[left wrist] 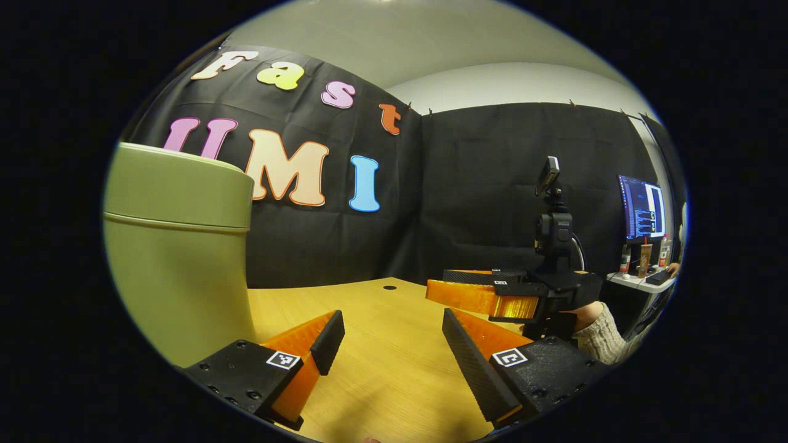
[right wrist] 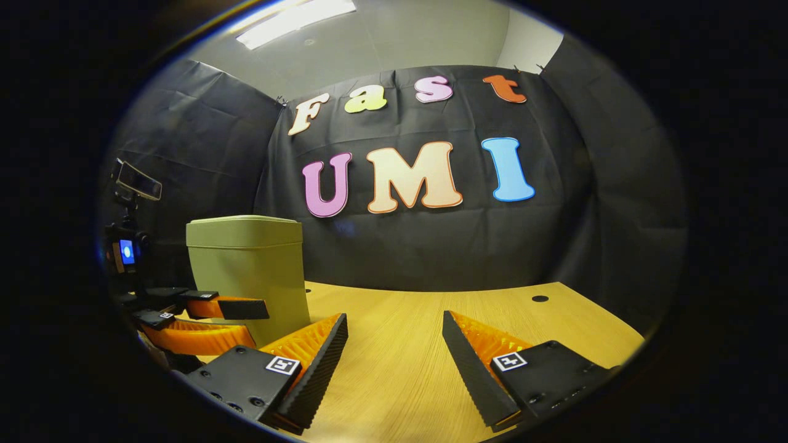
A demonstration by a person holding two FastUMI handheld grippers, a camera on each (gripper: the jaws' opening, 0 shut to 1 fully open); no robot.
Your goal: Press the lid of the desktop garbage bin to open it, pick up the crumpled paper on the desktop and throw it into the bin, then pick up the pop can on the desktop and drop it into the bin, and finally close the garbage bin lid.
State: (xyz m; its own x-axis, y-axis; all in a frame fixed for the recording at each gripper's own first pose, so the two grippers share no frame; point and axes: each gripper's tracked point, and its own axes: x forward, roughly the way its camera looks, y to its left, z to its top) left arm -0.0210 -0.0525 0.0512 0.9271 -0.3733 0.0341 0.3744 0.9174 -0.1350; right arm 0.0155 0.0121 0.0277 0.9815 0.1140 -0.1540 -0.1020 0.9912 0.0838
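- Pale wood-grain laminate forms the desktop [right wrist: 400, 369]; its far edge is met by the black cloth wall, and a small round hole [right wrist: 540, 298] is seen near that edge in the right gripper view.
- Open desktop is seen ahead of both grippers, between and beyond the fingers of each.
- Olive-green, smooth and matte, the garbage bin [right wrist: 252, 271] stands upright on the desktop with its lid [right wrist: 243, 231] closed; the body tapers slightly toward the base, and the corners are rounded.
- In the left gripper view the garbage bin [left wrist: 178, 246] is seen close at the left, just beside the left finger.
- The left gripper [left wrist: 394, 344] is held low over the desktop with its jaws spread wide; nothing is held between its ridged pads.
- The right gripper [right wrist: 394, 351] is likewise held low and level, with jaws wide apart and nothing grasped.
- In the left gripper view the right gripper [left wrist: 455, 289] is seen farther off to the right, held by a hand in a knitted sleeve [left wrist: 600, 335], with a small camera mast rising above it.
- In the right gripper view the left gripper [right wrist: 258, 323] is seen at the left, its fingers reaching just in front of the bin's lower wall; contact cannot be determined.
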